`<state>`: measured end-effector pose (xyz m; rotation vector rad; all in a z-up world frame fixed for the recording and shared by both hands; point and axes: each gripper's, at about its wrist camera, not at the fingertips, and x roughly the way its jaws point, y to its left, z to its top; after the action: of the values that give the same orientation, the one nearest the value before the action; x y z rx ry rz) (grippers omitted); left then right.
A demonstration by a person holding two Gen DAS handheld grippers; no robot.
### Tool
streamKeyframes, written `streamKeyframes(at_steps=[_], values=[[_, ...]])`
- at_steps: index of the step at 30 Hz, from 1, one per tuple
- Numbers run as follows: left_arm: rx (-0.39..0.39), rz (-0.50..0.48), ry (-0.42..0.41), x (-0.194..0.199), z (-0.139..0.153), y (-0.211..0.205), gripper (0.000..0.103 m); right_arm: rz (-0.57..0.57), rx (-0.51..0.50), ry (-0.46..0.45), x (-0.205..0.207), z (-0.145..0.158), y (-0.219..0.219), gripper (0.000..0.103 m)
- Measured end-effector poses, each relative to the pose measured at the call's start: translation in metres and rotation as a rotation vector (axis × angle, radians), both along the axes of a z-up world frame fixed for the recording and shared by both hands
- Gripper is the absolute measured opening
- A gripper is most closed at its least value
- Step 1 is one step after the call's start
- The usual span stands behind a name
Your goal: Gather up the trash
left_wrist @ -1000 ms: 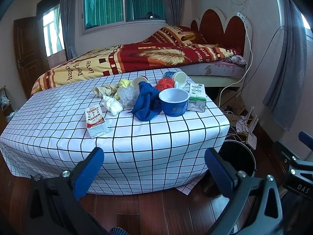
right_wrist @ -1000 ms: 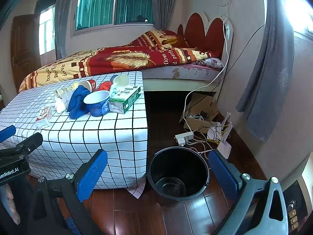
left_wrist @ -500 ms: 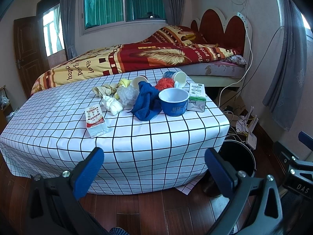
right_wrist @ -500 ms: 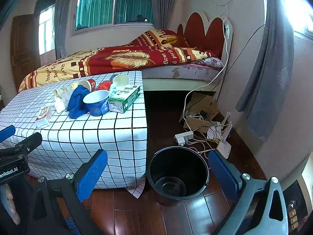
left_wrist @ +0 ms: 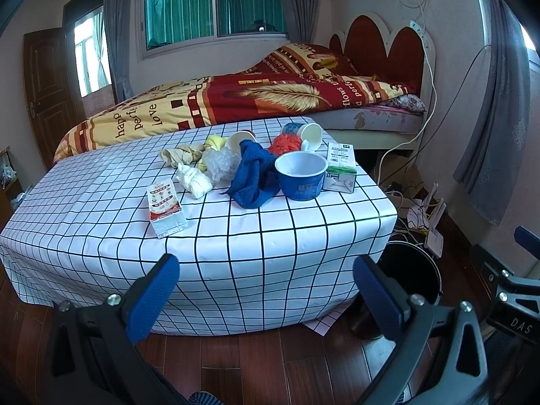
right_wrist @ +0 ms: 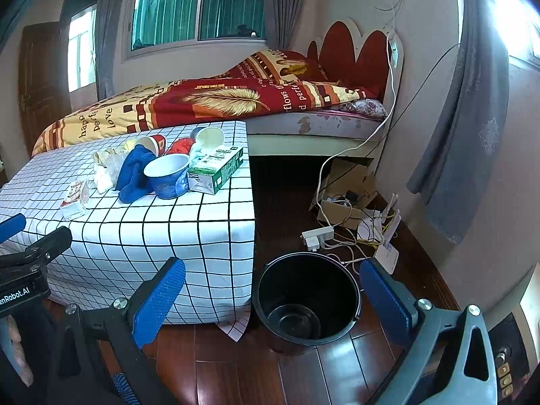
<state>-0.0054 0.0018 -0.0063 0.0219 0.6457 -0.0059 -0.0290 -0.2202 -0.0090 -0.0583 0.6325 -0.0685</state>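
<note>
Trash is heaped toward the tabletop's (left_wrist: pixel 101 202) far right corner: one blue bowl (left_wrist: pixel 301 175), two tipped paper cups (left_wrist: pixel 312 135) (left_wrist: pixel 236 141), one blue cloth (left_wrist: pixel 254 177), one red wad (left_wrist: pixel 285 144), one green carton (left_wrist: pixel 341 168) at the right edge. One red-and-white box (left_wrist: pixel 166 207) lies alone nearer the front edge. One black bucket (right_wrist: pixel 305 298) stands on the floor beside the front right corner. Left gripper (left_wrist: pixel 266 297) and right gripper (right_wrist: pixel 271 298) both hang spread wide, grasping nothing.
</note>
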Motion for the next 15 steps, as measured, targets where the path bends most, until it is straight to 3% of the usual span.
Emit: streamKeyframes(at_steps=[15], values=[[0.011, 0.013, 0.011, 0.0054, -0.0032, 0.0049, 0.103, 0.007, 0.018, 0.000, 0.0023, -0.0010, 0.0005, 0.103]])
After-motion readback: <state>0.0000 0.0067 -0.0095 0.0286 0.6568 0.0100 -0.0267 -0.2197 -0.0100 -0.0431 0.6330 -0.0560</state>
